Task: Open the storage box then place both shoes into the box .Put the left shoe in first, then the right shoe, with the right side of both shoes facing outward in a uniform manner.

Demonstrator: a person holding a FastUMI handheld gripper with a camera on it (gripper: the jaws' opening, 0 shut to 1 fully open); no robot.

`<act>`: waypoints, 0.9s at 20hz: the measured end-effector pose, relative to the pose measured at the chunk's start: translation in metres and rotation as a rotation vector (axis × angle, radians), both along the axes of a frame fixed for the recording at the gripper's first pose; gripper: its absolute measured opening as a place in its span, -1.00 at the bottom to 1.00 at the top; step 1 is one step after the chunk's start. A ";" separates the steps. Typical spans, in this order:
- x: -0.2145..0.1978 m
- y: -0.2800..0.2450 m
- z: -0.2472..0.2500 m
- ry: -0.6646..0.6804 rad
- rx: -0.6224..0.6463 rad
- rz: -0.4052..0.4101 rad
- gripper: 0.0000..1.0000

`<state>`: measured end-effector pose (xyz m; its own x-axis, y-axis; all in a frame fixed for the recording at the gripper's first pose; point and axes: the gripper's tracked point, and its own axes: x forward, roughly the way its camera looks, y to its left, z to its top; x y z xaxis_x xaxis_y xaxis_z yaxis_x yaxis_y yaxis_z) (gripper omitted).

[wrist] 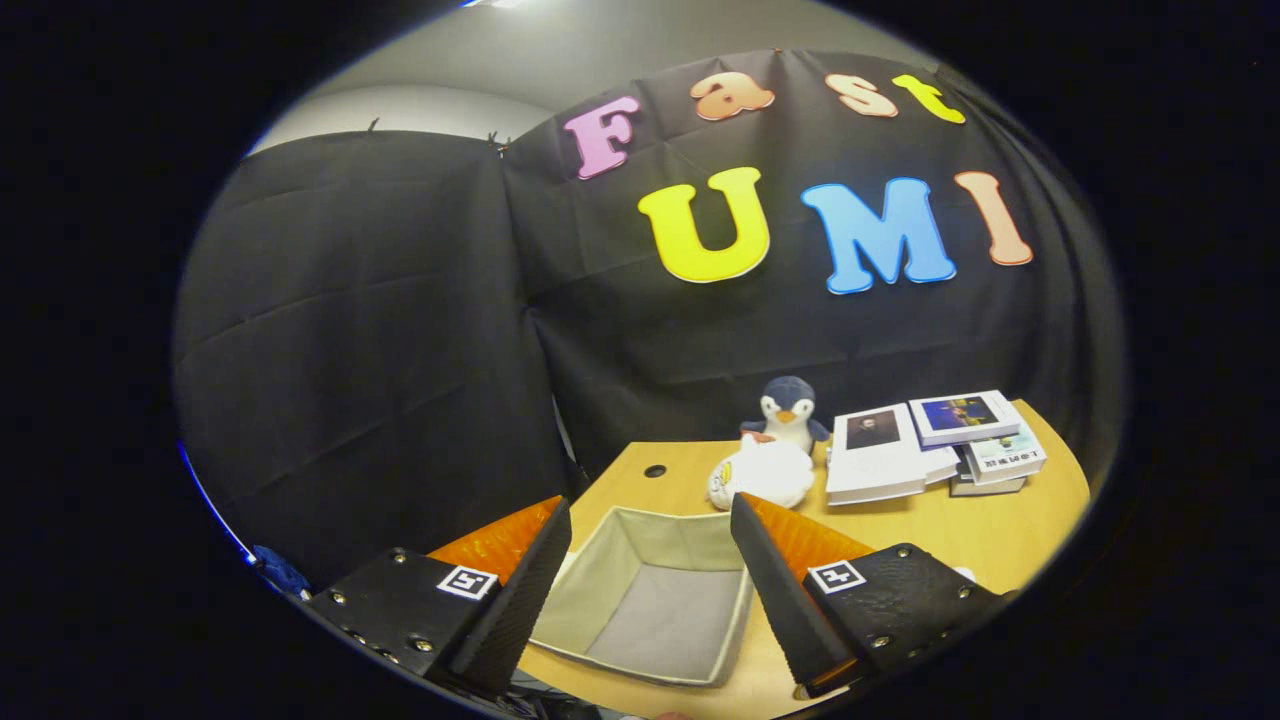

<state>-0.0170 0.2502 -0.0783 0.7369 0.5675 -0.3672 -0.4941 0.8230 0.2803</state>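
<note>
A grey fabric storage box (650,600) stands open on the wooden table (960,540), directly between and just ahead of my fingers; its inside holds nothing. My gripper (650,520) hangs above the box's near side, open, with nothing between the fingers. Just beyond the box's far rim lies a white soft object (762,476); I cannot tell whether it is a shoe.
A penguin plush toy (788,408) sits behind the white object against the booth wall. A stack of books (930,445) lies to its right. A round cable hole (655,470) is in the table beyond the box's left corner.
</note>
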 end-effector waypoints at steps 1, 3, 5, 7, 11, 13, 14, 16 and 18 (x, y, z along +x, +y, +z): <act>0.004 -0.014 -0.005 0.004 -0.010 -0.025 0.95; 0.007 -0.039 -0.013 0.012 -0.034 -0.065 0.95; 0.007 -0.062 -0.027 0.024 -0.062 -0.096 0.95; 0.008 -0.079 -0.040 0.040 -0.084 -0.118 0.95; 0.012 -0.110 -0.068 0.073 -0.128 -0.153 0.95; 0.015 -0.123 -0.086 0.093 -0.160 -0.164 0.95; 0.016 -0.130 -0.097 0.108 -0.177 -0.165 0.95; 0.017 -0.140 -0.118 0.143 -0.204 -0.167 0.95; 0.015 -0.147 -0.138 0.184 -0.216 -0.173 0.96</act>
<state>-0.0019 0.1033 -0.2162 0.7256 0.3339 -0.6017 -0.2989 0.9405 0.1615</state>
